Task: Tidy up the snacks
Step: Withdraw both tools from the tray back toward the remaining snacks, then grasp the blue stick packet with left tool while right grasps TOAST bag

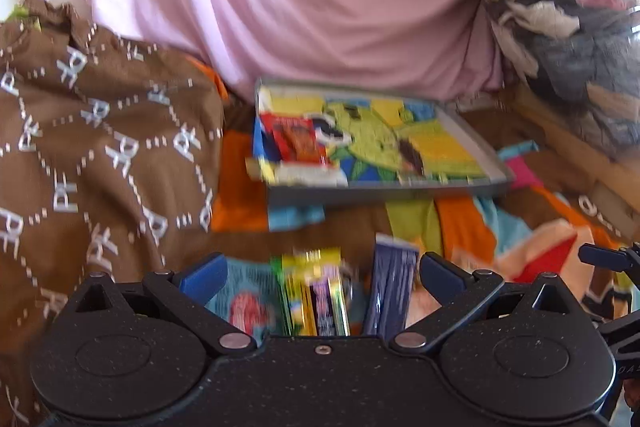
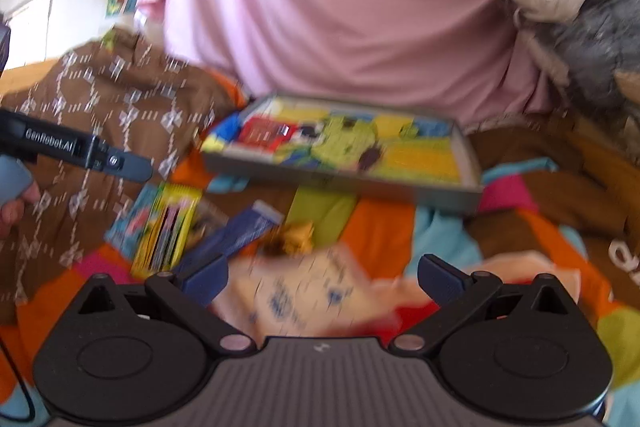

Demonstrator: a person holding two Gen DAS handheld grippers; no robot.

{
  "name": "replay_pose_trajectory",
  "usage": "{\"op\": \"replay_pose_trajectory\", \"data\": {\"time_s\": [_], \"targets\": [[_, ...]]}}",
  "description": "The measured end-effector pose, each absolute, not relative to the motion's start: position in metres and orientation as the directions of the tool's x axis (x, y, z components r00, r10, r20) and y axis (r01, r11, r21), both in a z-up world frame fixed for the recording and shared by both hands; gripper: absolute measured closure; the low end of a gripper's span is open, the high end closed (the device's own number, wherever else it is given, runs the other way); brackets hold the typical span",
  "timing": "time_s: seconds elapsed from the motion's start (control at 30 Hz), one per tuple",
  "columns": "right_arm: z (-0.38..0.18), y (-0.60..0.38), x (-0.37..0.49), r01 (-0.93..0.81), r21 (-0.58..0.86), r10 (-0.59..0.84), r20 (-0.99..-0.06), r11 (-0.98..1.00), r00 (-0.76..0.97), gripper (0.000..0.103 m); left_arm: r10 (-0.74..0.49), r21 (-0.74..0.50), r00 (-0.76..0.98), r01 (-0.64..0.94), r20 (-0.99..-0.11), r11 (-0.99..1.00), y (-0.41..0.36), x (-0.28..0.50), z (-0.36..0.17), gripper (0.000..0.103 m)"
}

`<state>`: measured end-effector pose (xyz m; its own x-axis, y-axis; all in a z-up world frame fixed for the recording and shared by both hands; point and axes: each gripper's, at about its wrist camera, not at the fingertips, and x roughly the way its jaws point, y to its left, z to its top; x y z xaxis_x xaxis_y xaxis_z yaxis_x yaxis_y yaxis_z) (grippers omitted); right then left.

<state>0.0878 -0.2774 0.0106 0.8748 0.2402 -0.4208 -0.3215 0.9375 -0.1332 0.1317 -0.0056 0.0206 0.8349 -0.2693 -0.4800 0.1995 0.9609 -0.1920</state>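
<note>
Both tools gape wide, holding nothing. Between the left tool's [image 1: 320, 277] fingers, just ahead, lie a yellow snack pack [image 1: 316, 297] and a dark blue pack [image 1: 390, 291], long axes pointing away. The right tool [image 2: 322, 277] straddles a pale wrapper [image 2: 298, 293]. Farther ahead on the bed sits the tray [image 1: 384, 191], one red packet [image 1: 296, 139] inside.

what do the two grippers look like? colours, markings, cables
Left gripper: speckled black body, silver rivets, blue fingers; "GenRobot.AI" printed in white along its side. Right gripper: same black linkage, ribbed grey centre plate, dark blue fingers. A black cable hangs lower left.
</note>
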Motion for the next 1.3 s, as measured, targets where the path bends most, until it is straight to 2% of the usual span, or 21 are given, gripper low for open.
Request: {"op": "replay_pose_trajectory", "data": {"time_s": [0.2,0.6,1.0,1.3], "targets": [[-0.009,-0.273,0.076,-0.341,-0.108,0.244,-0.504,0.934,0.828,0.0,-0.285,-0.187,0.787,0.217,-0.548,0.958,-0.008,0.124,0.001,0.001],[-0.026,-0.271,0.073,-0.323,-0.081,0.218,-0.585,0.943,0.781,0.0,-0.296,-0.157,0.714,0.256,-0.635,0.954,-0.014,0.116,-0.023,0.001],[-0.03,-0.269,0.078,-0.321,-0.071,0.211,-0.617,0.944,0.758,0.0,-0.283,-0.112,0.698,0.28,-0.658,0.953,-0.021,0.12,-0.027,0.001],[-0.014,-0.281,0.102,-0.246,0.078,0.239,-0.623,0.966,0.744,0.0,-0.299,-0.008,0.705,0.384,-0.643,0.923,-0.036,0.128,-0.024,0.001]]}}
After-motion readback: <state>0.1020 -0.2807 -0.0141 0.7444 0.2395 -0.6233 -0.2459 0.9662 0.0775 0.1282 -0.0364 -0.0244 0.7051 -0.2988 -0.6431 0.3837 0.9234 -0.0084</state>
